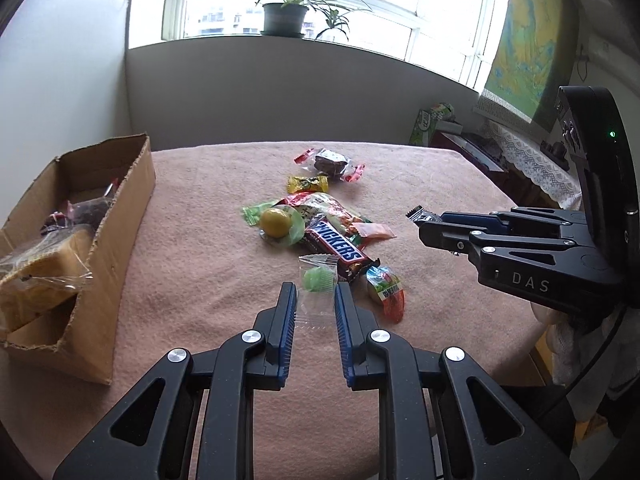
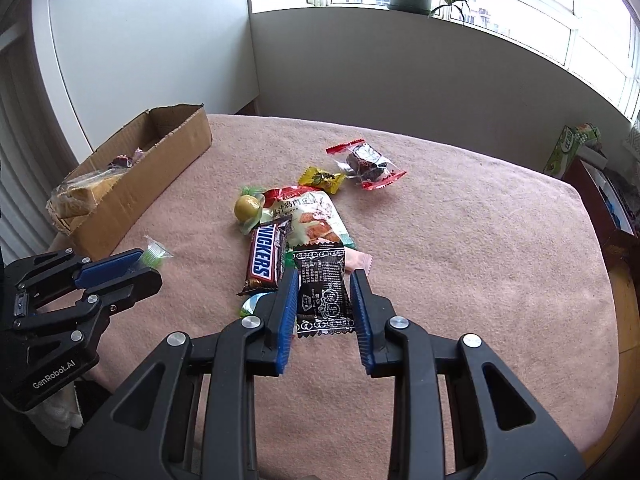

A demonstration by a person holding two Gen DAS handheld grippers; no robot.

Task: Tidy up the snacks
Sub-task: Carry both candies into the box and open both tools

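My left gripper [image 1: 316, 300] is shut on a clear packet with a green candy [image 1: 318, 280]; the right wrist view shows it held above the table [image 2: 154, 256]. My right gripper [image 2: 325, 288] is shut on a black snack packet [image 2: 324, 292]; its tip shows in the left wrist view [image 1: 418, 214]. A pile of snacks lies mid-table: a Snickers bar [image 1: 340, 246], a yellow-green ball candy [image 1: 276, 222], a large pouch [image 2: 312, 216], a yellow candy [image 1: 307, 184] and a dark cake in a red-edged wrapper [image 1: 330, 162]. A cardboard box [image 1: 120, 220] at the left holds bread and wrapped snacks.
The table has a pink cloth [image 1: 200, 280]. A small orange-green packet [image 1: 388, 288] lies right of my left gripper. A wall and window sill with potted plants [image 1: 284, 16] stand behind. A side cabinet [image 1: 480, 152] with a green box is at the far right.
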